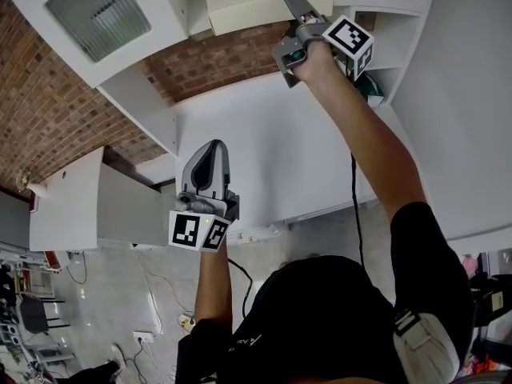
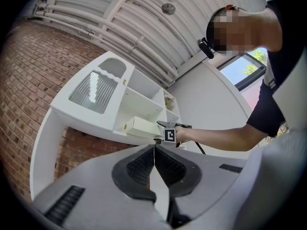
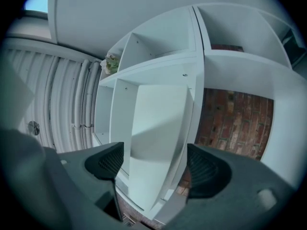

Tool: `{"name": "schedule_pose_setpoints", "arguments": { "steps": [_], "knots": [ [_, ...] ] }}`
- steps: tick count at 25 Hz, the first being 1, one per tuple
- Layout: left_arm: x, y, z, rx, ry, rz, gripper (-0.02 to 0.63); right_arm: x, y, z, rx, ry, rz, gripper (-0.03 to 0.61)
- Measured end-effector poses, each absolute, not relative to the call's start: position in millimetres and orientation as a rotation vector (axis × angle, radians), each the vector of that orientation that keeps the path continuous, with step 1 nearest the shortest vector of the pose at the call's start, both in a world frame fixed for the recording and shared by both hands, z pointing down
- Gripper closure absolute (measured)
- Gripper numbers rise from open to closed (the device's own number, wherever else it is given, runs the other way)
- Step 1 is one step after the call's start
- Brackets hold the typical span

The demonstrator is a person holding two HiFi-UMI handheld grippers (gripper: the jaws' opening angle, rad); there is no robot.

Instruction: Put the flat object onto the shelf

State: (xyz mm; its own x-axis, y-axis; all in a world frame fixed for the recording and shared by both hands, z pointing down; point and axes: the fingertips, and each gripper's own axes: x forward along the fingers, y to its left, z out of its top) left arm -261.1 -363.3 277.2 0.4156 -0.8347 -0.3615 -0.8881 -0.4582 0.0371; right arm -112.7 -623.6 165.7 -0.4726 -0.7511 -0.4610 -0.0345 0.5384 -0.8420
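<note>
The flat object is a pale cream box (image 1: 248,5) lying on a board of the white shelf unit (image 1: 400,22). My right gripper (image 1: 290,22) is raised to the box's near end. In the right gripper view the box (image 3: 158,143) runs away between the wide-spread jaws of the right gripper (image 3: 153,164), and neither pad presses on it; this gripper is open. The left gripper view shows the same box (image 2: 141,127) resting in the shelf unit (image 2: 139,95). My left gripper (image 1: 210,154) hangs lower and to the left, shut and empty, its jaws meeting (image 2: 153,164).
A brick wall (image 1: 48,110) shows behind the shelf unit and through its open compartments (image 3: 235,119). A small plant (image 3: 111,63) stands in an upper compartment. A ribbed panel (image 1: 96,10) sits at the unit's far left. A dark green item (image 1: 372,90) lies right of my right hand.
</note>
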Motion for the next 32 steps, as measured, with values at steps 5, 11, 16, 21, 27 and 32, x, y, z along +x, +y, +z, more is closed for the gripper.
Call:
{"name": "schedule_pose_setpoints", "arguments": {
  "steps": [5,11,16,21,27,32],
  "knots": [
    [-249.4,-358.1,281.7,-2.523,1.515,0.499,0.612,-96.7,-608.2,183.1,-0.649,1.859,-1.015,0.183],
    [-232.6,-355.6,284.1,-2.551,1.477,0.499,0.612,-85.9,-568.9,205.6,-0.607,1.916,-0.996,0.183],
    [-223.7,-356.0,280.4,-2.557,1.454,0.507,0.612,-82.9,-530.7,227.3,-0.575,2.036,-0.970,0.184],
    [-214.0,-354.1,274.8,-2.560,1.428,0.520,0.612,-80.1,-490.1,240.0,-0.546,2.233,-0.805,0.257],
    [-195.9,-347.9,268.7,-2.567,1.375,0.521,0.612,-66.6,-445.3,251.0,-0.587,2.421,-0.501,0.488],
    [-184.2,-346.5,270.6,-2.563,1.362,0.506,0.612,-59.2,-418.3,253.6,-0.672,2.556,-0.154,0.569]
  ]
}}
